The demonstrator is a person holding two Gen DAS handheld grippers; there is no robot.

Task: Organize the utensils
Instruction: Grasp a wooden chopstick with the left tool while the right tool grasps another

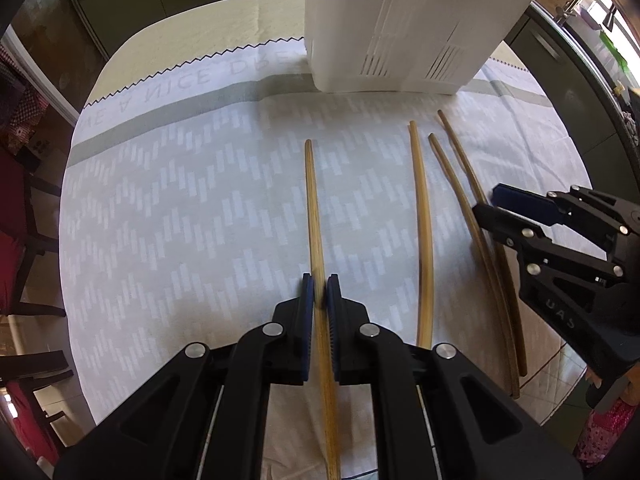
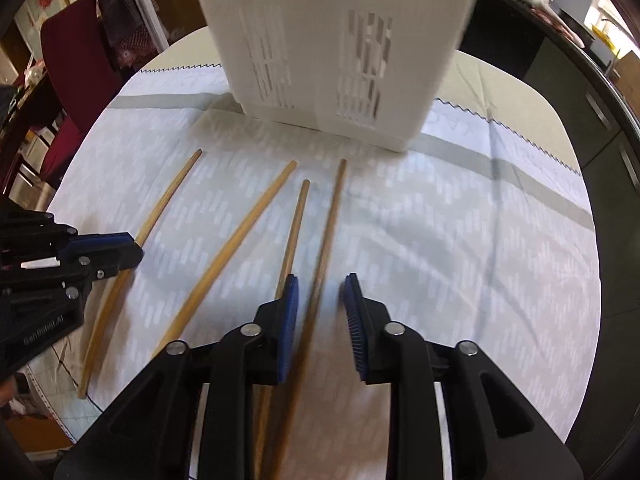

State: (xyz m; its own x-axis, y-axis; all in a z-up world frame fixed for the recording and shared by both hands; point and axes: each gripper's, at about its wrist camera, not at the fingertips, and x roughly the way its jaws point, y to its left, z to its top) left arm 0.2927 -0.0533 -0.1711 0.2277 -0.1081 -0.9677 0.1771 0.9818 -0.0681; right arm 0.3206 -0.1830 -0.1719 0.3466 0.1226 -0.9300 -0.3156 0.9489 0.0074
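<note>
1. Chopsticks, four of them, lie on a white patterned cloth (image 1: pixel 180 208) that covers the table, all on the near side of the white slotted utensil holder (image 1: pixel 404 28) and pointing roughly toward it.
2. The leftmost chopstick (image 1: pixel 314 216) is pale, grainy bamboo, slim and tapering toward the holder; its bend in the view is most likely the lens.
3. The left tool (image 1: pixel 319 294) straddles that stick, blue pads close on either side. The pads look all but touching it, yet a sliver of gap may remain, so I cannot tell whether the grip is made.
4. The second chopstick (image 1: pixel 424 236) lies apart to the right, a similar light colour with a darker streak along its lower half.
5. The two darker brown chopsticks (image 2: pixel 298 224) (image 2: pixel 330 224) lie farthest right, close together and nearly parallel.
6. The right tool (image 2: pixel 322 300) is open, pads well apart, with the outer dark stick between them and the inner one just outside the left pad. That placement suggests it is lining up for the outer stick alone.
7. Each tool holds its stick part-way along, well back from the holder-side tip, which I judge leaves a long free end to steer into the holder.
8. The holder stands upright at the cloth's grey stripe; what is inside cannot be seen.
9. No stick looks lifted yet.
</note>
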